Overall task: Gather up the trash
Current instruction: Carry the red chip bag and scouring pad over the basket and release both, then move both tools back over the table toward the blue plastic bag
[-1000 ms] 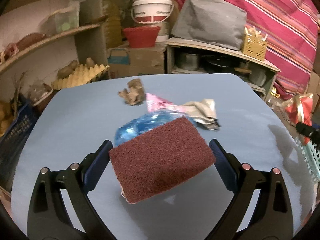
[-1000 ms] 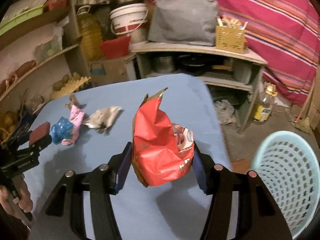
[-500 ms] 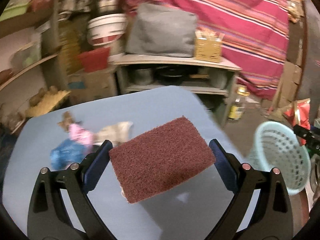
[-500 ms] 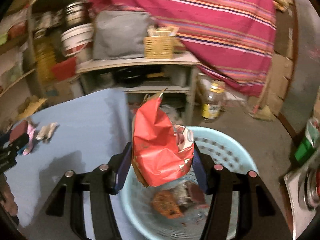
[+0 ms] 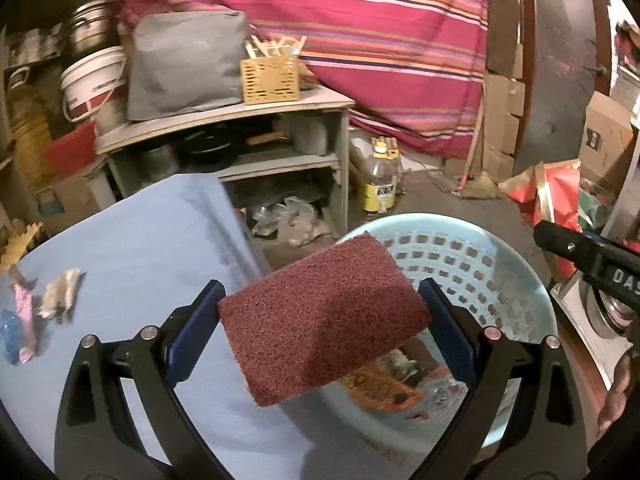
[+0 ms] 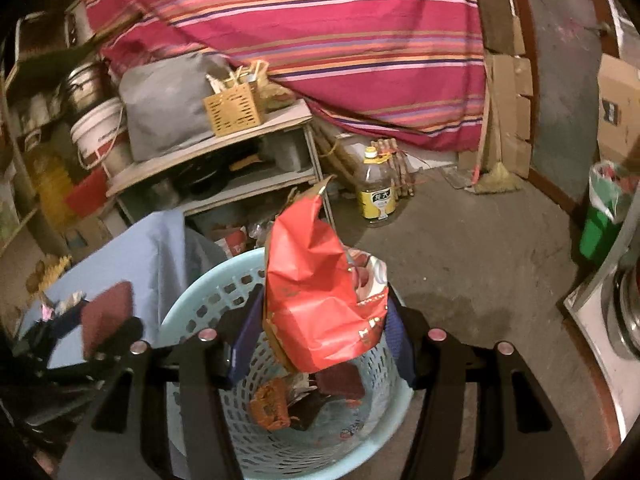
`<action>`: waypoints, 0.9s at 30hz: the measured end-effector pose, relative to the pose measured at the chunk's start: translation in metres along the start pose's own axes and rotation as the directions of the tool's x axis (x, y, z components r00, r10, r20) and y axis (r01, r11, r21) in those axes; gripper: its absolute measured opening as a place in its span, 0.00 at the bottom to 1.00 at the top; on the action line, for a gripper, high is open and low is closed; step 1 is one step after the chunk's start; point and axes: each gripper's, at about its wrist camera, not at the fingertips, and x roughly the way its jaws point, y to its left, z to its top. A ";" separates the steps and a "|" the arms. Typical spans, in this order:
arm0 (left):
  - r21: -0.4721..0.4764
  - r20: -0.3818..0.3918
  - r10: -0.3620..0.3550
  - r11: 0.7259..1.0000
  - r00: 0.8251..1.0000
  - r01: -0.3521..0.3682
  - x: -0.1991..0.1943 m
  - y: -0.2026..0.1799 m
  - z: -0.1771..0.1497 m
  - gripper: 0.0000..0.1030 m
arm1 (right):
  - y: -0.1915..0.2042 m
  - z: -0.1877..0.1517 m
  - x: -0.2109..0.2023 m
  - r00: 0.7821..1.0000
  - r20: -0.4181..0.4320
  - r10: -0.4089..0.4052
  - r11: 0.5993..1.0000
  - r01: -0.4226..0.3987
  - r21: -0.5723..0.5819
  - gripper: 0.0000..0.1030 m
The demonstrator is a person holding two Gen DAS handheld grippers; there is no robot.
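My left gripper [image 5: 320, 320] is shut on a maroon scouring pad [image 5: 324, 316], held over the near rim of a pale blue plastic basket [image 5: 460, 256] beside the blue table [image 5: 132, 240]. My right gripper [image 6: 320, 332] is shut on a crumpled red snack bag [image 6: 316, 292], directly above the same basket [image 6: 192, 312], which holds several pieces of trash. The left gripper with its pad [image 6: 106, 316] shows at the left of the right wrist view. The red bag [image 5: 552, 192] and the right gripper's body show at the right of the left wrist view.
Scraps lie on the table: a pink wrapper [image 5: 24, 312], a blue bag [image 5: 10, 332], a grey scrap [image 5: 60, 288]. Behind stand a shelf unit [image 5: 240, 140], an oil bottle [image 5: 380, 184] on the floor and a striped cloth [image 5: 360, 20]. A green bin [image 6: 604, 220] is at right.
Both grippers swung right from over the table to the basket, carrying the pad and the red bag. The table trash slid to the left edge of the views.
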 end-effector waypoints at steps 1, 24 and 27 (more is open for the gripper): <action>0.001 -0.005 -0.006 1.000 1.000 0.006 0.003 -0.003 0.002 0.91 | 0.000 0.000 0.001 1.000 -0.001 0.001 1.000 -0.001 0.003 0.55; -0.065 -0.014 0.032 0.997 0.999 -0.033 -0.004 0.033 0.008 0.95 | 0.013 -0.008 0.015 0.998 -0.057 0.034 0.999 -0.036 -0.037 0.60; -0.078 -0.017 0.068 0.995 0.998 -0.069 -0.009 0.053 0.004 0.95 | 0.022 -0.008 0.016 0.998 -0.052 0.023 0.998 -0.026 -0.050 0.82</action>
